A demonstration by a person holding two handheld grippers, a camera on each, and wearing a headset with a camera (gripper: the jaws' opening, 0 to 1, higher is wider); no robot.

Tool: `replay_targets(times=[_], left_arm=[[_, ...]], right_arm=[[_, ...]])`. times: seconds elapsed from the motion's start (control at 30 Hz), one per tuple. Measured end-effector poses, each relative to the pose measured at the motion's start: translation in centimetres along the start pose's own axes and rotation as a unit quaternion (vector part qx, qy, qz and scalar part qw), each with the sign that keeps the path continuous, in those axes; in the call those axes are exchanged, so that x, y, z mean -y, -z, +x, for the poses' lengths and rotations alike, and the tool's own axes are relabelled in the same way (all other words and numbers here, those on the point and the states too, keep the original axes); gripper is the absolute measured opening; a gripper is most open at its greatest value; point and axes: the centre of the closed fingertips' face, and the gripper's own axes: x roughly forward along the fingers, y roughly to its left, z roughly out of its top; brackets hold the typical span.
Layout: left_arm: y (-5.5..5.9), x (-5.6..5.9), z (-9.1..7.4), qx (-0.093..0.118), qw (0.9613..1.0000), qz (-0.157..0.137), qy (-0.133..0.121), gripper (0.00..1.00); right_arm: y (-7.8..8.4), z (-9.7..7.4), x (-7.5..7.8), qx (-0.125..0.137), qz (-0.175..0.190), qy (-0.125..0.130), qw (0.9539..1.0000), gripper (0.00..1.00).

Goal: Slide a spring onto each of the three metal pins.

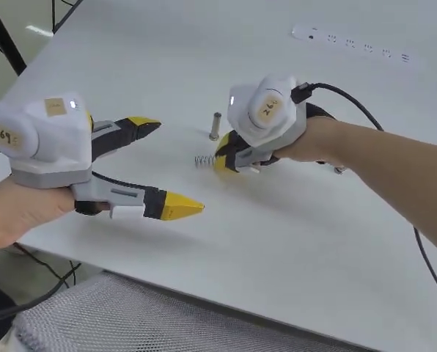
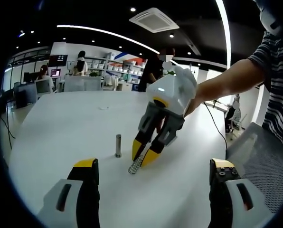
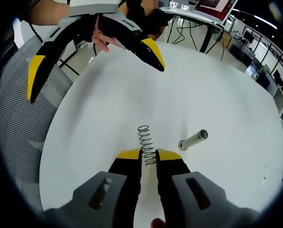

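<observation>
A small steel spring (image 1: 203, 160) (image 2: 136, 164) (image 3: 146, 141) sticks out from my right gripper (image 1: 224, 159) (image 2: 144, 154) (image 3: 148, 155), whose yellow-tipped jaws are shut on its near end, low over the white table (image 1: 292, 227). One metal pin (image 1: 215, 125) (image 2: 117, 145) (image 3: 193, 140) stands upright just beyond the spring. My left gripper (image 1: 171, 165) (image 2: 153, 168) hovers to the left of them, open, nothing between its fingers; its yellow tips (image 3: 151, 52) appear at the top of the right gripper view.
A white power strip (image 1: 350, 42) lies at the table's far edge. A black cable (image 1: 365, 110) runs from the right gripper. A grey mesh chair (image 1: 130, 315) sits at the near edge. People stand at desks in the background.
</observation>
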Motion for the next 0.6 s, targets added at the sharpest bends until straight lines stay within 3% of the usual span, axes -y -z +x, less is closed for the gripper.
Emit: replay_targets(times=[0.13, 0.6], left_arm=[[-0.2, 0.2, 0.1, 0.0, 1.0, 0.003, 0.004, 0.96], [-0.6, 1.9, 1.6, -0.01, 0.9991, 0.015, 0.037, 0.92]], right_arm=[[-0.4, -1.1, -0.3, 0.013, 0.006, 0.007, 0.9999, 0.13], [1.5, -4.9, -1.0, 0.011, 0.02, 0.035, 0.9991, 0.13]])
